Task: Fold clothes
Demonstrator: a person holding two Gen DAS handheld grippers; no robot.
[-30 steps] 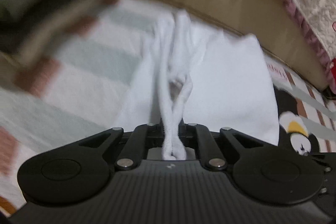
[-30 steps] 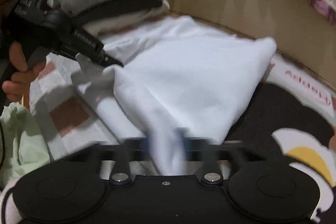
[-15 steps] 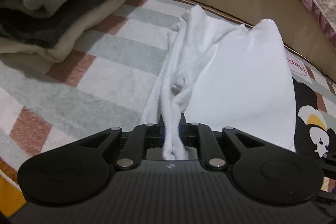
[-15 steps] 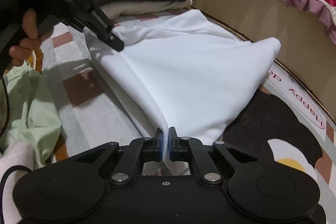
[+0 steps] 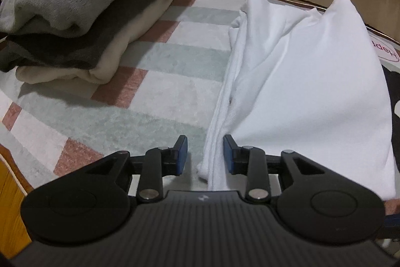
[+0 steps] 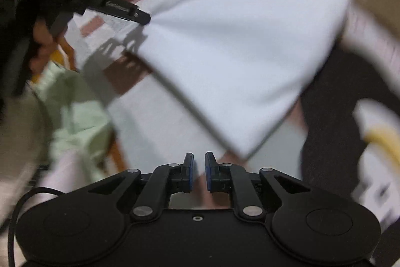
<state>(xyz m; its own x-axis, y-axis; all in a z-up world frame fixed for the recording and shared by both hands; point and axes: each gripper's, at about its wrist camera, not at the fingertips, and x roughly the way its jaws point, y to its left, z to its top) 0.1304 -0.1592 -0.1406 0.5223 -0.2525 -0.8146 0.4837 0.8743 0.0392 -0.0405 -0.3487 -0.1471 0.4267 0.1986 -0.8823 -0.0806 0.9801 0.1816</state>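
A white garment lies folded on the checked rug, its bunched edge running down toward me. My left gripper is open, with that edge lying loose between the jaws against the right pad. In the blurred right wrist view the white garment lies flat. My right gripper is open by a narrow gap and empty, just short of the garment's near corner. The left gripper shows there at the garment's left edge.
A stack of folded grey, dark and cream clothes sits at the left. A pale green garment lies at the left of the right view. The checked rug ends at a beige wall behind. A black cartoon mat lies right.
Both grippers have opened and let go of the white garment. The right gripper has pulled back from the garment's corner, and the garment now lies flat.
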